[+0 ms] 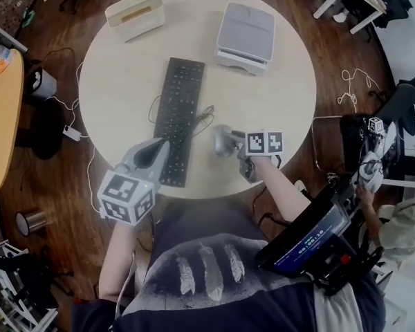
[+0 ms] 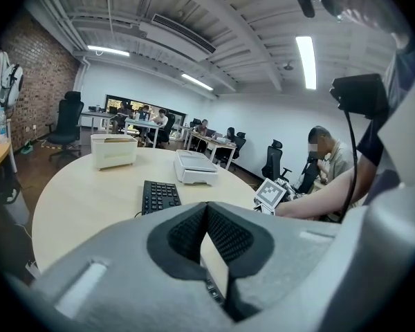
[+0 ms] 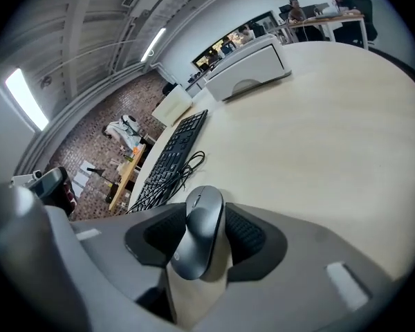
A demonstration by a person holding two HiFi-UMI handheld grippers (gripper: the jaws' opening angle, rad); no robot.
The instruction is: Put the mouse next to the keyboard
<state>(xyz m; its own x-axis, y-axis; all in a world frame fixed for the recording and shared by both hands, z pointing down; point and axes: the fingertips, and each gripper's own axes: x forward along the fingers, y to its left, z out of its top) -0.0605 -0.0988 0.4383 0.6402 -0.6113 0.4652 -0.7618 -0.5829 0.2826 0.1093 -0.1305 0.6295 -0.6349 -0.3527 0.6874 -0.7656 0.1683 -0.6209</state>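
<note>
A grey mouse [image 1: 222,139] [image 3: 202,227] lies tilted between the jaws of my right gripper [image 1: 230,144] [image 3: 203,232], to the right of the black keyboard [image 1: 180,109] [image 3: 171,154]. It leans on the left pad, and a strip of table shows between it and the right pad, so the jaws stand open around it. My left gripper [image 1: 154,151] [image 2: 207,216] is shut and empty, hovering over the keyboard's near left end. In the left gripper view the keyboard [image 2: 159,195] shows just beyond the jaws.
The round beige table [image 1: 280,95] also carries a white printer-like box [image 1: 245,37] at the back right and a cream open box [image 1: 135,14] at the back left. A loose cable [image 1: 203,118] coils between keyboard and mouse. The table's near edge runs just below both grippers.
</note>
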